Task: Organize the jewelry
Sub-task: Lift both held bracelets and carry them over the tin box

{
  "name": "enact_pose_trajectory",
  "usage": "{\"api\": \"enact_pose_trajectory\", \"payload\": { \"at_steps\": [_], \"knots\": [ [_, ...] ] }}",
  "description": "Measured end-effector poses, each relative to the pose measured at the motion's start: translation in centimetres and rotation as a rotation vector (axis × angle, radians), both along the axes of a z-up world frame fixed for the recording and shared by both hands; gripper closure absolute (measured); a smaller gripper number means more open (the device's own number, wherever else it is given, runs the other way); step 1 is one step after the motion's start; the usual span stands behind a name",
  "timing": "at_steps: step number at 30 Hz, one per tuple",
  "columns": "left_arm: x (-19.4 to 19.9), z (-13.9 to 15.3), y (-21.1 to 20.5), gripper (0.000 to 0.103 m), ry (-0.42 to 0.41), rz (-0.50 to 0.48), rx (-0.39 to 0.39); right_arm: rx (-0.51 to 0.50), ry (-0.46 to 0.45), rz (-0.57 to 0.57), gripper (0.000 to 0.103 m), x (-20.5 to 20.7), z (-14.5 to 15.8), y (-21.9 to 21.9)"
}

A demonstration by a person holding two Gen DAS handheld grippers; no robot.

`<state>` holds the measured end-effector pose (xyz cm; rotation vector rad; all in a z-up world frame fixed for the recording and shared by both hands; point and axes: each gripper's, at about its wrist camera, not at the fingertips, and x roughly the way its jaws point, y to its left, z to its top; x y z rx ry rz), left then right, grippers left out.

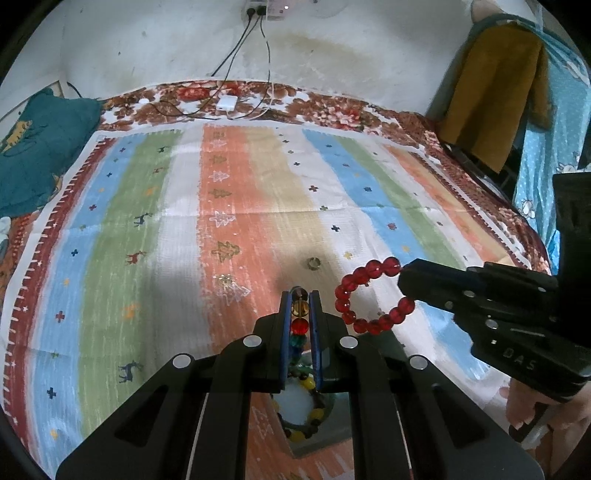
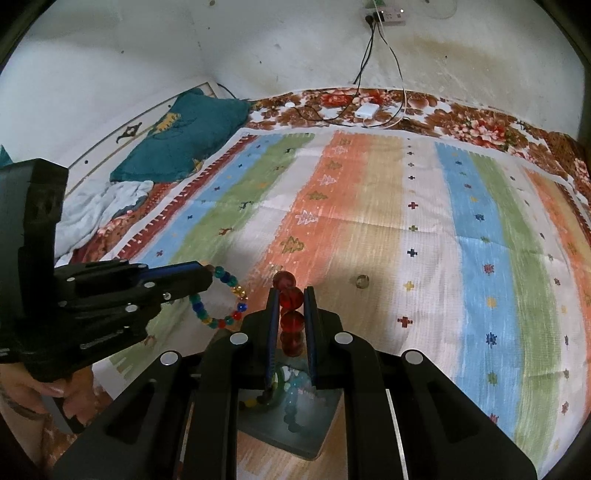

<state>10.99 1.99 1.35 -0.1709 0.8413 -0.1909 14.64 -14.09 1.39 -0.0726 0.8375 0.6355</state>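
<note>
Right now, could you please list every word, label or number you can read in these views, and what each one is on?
"DAS": raised letters on the black body of the right gripper, seen from the left wrist view.
The power strip on the wall has markings too small to read.
No other text shows.

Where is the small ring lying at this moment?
The ring lies loose on the striped cloth, on its beige stripe, just beyond the left gripper and left of the red bead bracelet. The right wrist view also shows it.
</note>
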Motion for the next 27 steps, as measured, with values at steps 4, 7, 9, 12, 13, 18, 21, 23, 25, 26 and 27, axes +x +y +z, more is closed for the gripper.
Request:
{"api": "enact_pose_trajectory", "payload": {
  "at_steps": [4,7,9,12,13,18,21,23,25,26,27],
  "knots": [
    [-0.6,0.1,-0.4,0.094,-0.005,-0.013,0.007,0.003,-0.002,0.007,0.089,-0.7,0.2,-0.3],
    [-0.8,0.1,-0.5,0.094,0.001,-0.018,0.004,0.011,-0.006,0.012,0.089,-1.4,0.4,-0.6],
    [-1.0,0.1,-0.5,0.094,0.001,-0.02,0.004,0.015,-0.006,0.015,0.089,-1.8,0.4,-0.9],
    [-1.5,0.0,-0.7,0.094,0.002,-0.022,0.003,0.017,-0.003,0.021,0.089,-2.4,0.2,-1.1],
    [-1.6,-0.1,-0.8,0.094,0.005,-0.026,0.003,0.016,-0.002,0.023,0.089,-2.6,0.2,-1.1],
    [-2.3,-0.3,-1.3,0.094,0.009,-0.036,0.011,0.019,0.002,0.027,0.089,-3.4,0.0,-1.6],
    [-2.8,-0.4,-1.5,0.094,0.008,-0.039,0.016,0.016,0.004,0.027,0.089,-3.7,-0.2,-1.8],
    [-3.1,-0.4,-1.6,0.094,0.008,-0.042,0.016,0.011,0.009,0.029,0.089,-3.9,-0.4,-1.8],
    [-3.2,-0.5,-1.7,0.094,0.011,-0.043,0.015,0.009,0.011,0.029,0.089,-4.1,-0.6,-1.9],
    [-3.4,-0.6,-1.8,0.094,0.012,-0.044,0.018,0.01,0.012,0.029,0.089,-4.2,-0.7,-1.9],
    [-3.6,-0.7,-1.9,0.094,0.013,-0.046,0.023,0.01,0.013,0.03,0.089,-4.3,-0.7,-2.0]
  ]
}}
